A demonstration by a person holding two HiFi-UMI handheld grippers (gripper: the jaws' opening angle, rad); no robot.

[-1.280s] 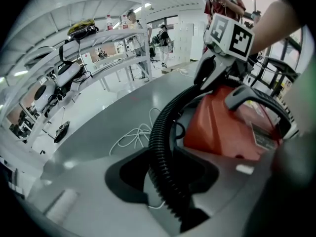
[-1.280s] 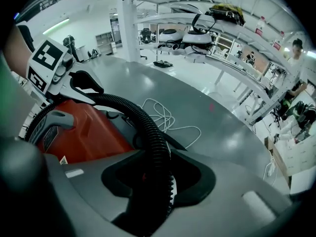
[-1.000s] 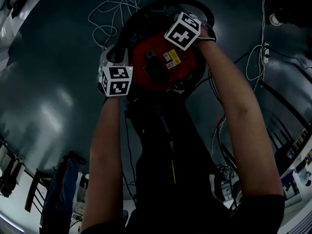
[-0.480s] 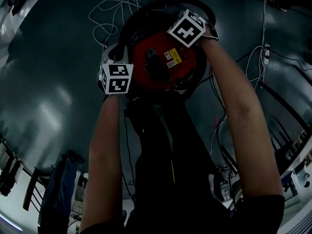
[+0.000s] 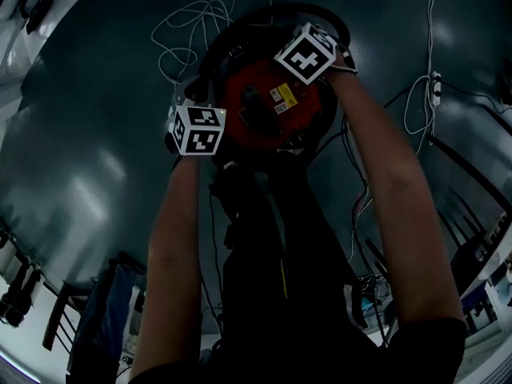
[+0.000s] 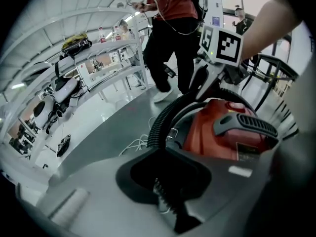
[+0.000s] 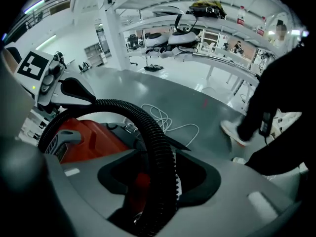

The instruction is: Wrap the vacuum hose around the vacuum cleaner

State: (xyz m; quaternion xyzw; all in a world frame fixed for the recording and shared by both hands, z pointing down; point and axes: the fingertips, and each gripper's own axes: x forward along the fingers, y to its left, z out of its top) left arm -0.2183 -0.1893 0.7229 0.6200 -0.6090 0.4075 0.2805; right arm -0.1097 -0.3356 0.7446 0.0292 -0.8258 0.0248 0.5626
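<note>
The red vacuum cleaner stands on the dark floor below me, and its black ribbed hose curves round its far side. The left gripper's marker cube sits at the vacuum's left edge, the right one's cube over its far right. In the left gripper view my left gripper has just been closing and is shut with nothing thick between its jaws; the hose starts just beyond its tips. My right gripper has just been opening; the hose runs between its jaws, with red body showing beside it.
Loose white cable lies looped on the floor beyond the vacuum. More cords and a power strip trail at the right. A person stands past the vacuum, near long shelves. Dark chair frames stand at the right.
Both grippers stay at the vacuum cleaner. The left marker cube has shifted slightly right and turned a little; the right cube has barely moved.
</note>
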